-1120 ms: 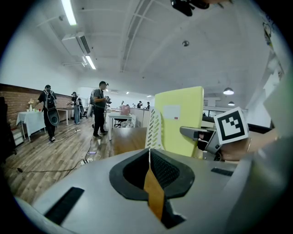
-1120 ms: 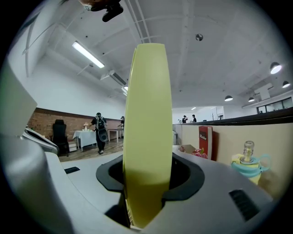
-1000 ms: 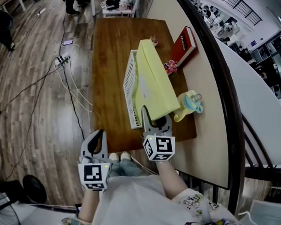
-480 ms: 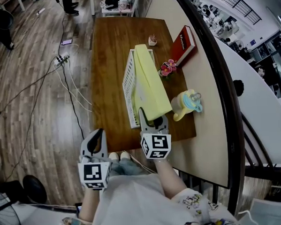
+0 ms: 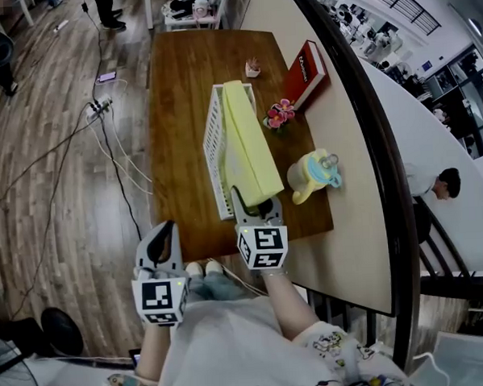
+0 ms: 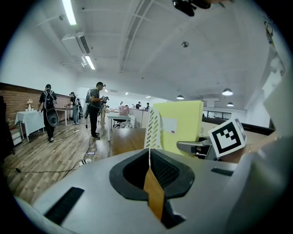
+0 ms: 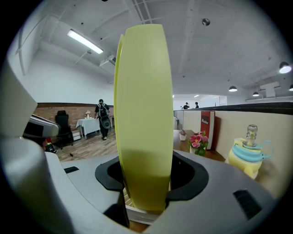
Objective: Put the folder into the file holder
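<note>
A thick pale-yellow folder (image 5: 247,143) stands on edge in the white slotted file holder (image 5: 212,149) on the brown table (image 5: 179,78). My right gripper (image 5: 254,205) is at the folder's near end, its jaws either side of it. In the right gripper view the folder (image 7: 144,114) fills the gap of the right gripper (image 7: 144,192) and touches both sides, while the jaws are opening. The holder's base (image 7: 137,214) shows just below. My left gripper (image 5: 163,242) hangs off the table's near edge, shut and empty. In its own view the left gripper (image 6: 149,157) faces the holder (image 6: 152,130).
A red book (image 5: 303,68) leans on the beige partition at the table's right. Pink flowers (image 5: 279,113), a small pot (image 5: 253,66) and a yellow cup with a blue lid (image 5: 309,175) stand right of the holder. Cables and a power strip (image 5: 100,107) lie on the floor.
The folder has swung from leaning right to standing upright in the holder. My right gripper has shifted a little left with it. The left gripper has stayed put.
</note>
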A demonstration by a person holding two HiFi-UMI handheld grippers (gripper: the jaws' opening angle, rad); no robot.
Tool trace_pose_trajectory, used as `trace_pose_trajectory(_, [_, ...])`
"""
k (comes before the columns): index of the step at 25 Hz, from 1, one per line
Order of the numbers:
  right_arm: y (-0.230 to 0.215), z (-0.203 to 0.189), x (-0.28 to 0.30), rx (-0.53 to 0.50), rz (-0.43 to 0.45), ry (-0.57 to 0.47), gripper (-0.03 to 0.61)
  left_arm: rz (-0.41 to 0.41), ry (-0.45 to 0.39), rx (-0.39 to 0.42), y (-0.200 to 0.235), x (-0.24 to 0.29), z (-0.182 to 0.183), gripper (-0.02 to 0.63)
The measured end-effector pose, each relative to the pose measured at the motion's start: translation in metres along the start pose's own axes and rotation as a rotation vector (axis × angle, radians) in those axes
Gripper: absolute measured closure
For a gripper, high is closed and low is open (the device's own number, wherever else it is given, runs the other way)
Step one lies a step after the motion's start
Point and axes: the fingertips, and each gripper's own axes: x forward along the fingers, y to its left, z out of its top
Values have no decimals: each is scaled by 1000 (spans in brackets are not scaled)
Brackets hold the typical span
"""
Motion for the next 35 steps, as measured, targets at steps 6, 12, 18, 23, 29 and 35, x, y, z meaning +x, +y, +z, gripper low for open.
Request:
trace_pose_trajectory(6, [-3, -2, -4, 25, 8, 14, 375, -16, -1, 4, -6, 0, 0, 603])
trace_pose_trajectory(12, [-3, -3, -8, 37, 28, 17, 344, -23, -6, 9, -12, -2, 1, 603])
trace_pose_trajectory(18, [-1, -4, -17, 47, 44, 19, 333, -18, -15, 16, -15, -9, 2, 603])
trace_pose_trajectory(23, [2, -3, -25, 46, 66, 14, 330, -13, -26, 20, -18, -16, 4, 603])
trace_pose_trajectory(29, [2, 4, -43, 45, 75, -10, 330, -12, -44, 32, -22, -24, 8, 603])
trace_pose_trajectory(35, [-2, 17, -67, 40, 76, -46, 330, -21, -63, 48, -30, -32, 13, 603])
